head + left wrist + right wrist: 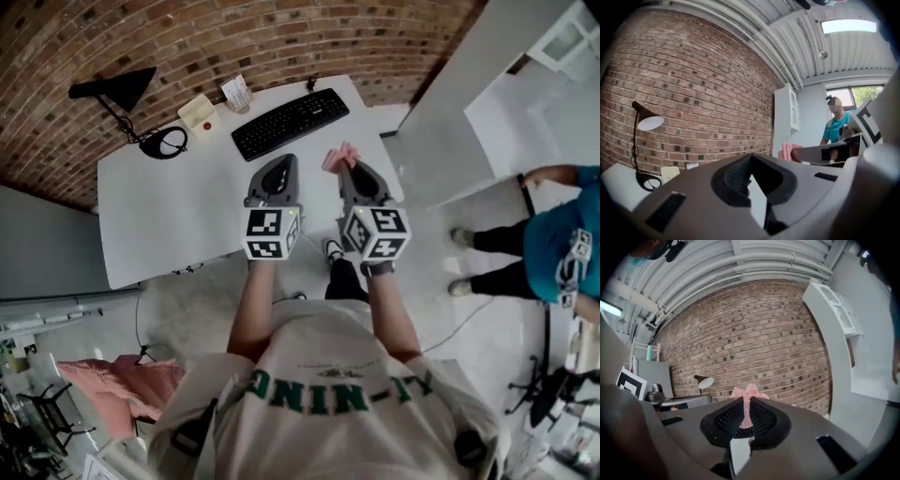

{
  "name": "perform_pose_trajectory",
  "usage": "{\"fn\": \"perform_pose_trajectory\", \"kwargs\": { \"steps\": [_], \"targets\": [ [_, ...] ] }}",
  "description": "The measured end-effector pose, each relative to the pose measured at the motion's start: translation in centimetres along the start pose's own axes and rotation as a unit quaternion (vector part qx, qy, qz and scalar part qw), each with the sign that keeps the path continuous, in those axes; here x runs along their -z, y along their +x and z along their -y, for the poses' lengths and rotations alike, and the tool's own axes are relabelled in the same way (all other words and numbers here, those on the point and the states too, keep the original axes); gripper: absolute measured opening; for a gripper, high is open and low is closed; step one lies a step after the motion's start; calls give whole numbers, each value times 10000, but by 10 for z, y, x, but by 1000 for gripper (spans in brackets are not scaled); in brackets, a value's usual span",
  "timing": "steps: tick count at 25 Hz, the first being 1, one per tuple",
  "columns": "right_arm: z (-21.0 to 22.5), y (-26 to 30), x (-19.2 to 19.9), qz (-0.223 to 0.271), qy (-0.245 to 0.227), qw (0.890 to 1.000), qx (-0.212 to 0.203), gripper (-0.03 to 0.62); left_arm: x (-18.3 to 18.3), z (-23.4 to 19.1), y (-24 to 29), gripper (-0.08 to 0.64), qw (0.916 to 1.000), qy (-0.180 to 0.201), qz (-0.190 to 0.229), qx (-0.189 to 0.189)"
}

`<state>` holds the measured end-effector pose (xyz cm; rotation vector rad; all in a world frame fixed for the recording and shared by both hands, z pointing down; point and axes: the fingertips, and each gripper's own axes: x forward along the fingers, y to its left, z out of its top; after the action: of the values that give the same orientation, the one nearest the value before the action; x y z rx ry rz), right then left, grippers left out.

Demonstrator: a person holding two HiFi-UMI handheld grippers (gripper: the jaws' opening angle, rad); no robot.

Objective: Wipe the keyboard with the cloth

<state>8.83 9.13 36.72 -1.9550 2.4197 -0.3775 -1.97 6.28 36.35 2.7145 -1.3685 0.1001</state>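
Two tongs are held up side by side in front of the person, and only one has work in it. The right tongs (349, 169) are pinched tight on the pink cloth (337, 157), with a thin fold caught between the pads and a small tuft poking out past the tips. The left tongs (281, 159) are closed tip to tip on nothing. The keyboard (290, 123) lies on the desk (169, 216) just ahead of both sets of tips and below them, with its right end the farther off. Both tongs point at the brick wall rather than down, so I'd say the step in hand is the approach. To do it well, the right tongs want tipping nose-down so that the tuft, not the hard tips, meets the keys. So little cloth shows that a steep or heavy stroke would likely scrape plastic on plastic. Light passes along the rows should do, with a firm grip so the fold doesn't slip out. The left tongs, being free, could press on the keyboard's near edge to stop it skating.
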Motion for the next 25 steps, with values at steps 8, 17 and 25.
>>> {"fn": "perform_pose_trajectory", "kwargs": {
  "steps": [8, 17, 25],
  "targets": [
    [12, 113, -25, -344, -175, 9894, -1403, 34, -16, -50, 60, 3, 9926, -108, 104, -1209],
    [40, 193, -7, -1077, -57, 9681, -2261, 34, 0, -79, 101, 3, 9749, -421, -98, -2185],
    [17, 257, 47, -1874, -26, 9436, -2730, 34, 40, -128, 93, 3, 9623, -621, -274, -2633]
  ]
}}
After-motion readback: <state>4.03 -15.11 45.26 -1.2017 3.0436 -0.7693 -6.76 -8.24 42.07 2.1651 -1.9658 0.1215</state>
